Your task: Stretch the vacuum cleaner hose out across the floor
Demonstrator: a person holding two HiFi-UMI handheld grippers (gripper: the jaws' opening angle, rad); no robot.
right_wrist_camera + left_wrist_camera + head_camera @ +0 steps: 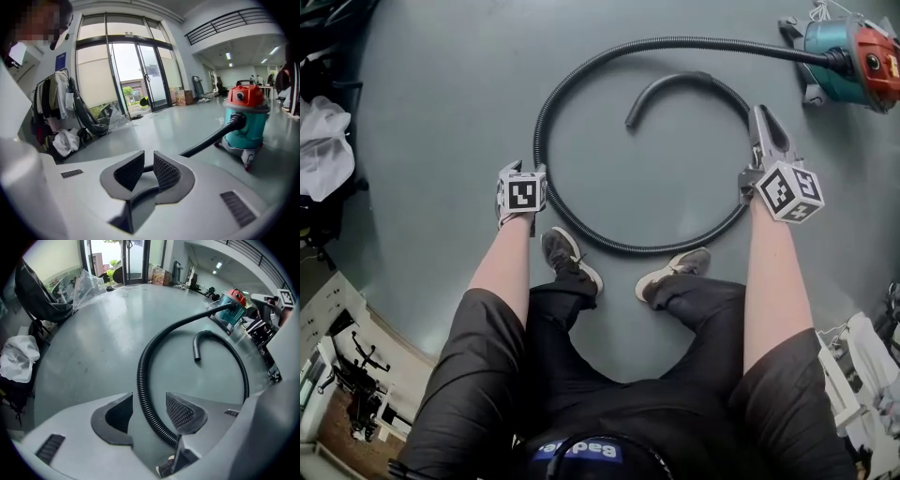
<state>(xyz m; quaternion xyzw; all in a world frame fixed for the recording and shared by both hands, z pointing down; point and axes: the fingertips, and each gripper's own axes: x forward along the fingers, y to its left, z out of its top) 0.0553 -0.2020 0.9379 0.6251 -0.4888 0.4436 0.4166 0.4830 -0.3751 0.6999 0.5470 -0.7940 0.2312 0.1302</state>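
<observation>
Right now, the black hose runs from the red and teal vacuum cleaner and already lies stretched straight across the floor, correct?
Not straight. The black hose runs from the red and teal vacuum cleaner but lies curled in a loop on the floor, with its free end curving back inside the loop. The head view shows this.

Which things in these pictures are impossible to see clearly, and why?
Left gripper: in the head view its marker cube covers the jaws.
Hose: in the left gripper view it passes between the open jaws; whether they are level with it is unclear.
Vacuum cleaner: the head view's right edge cuts it off.
Right gripper: in its own view its body hides the floor below.
</observation>
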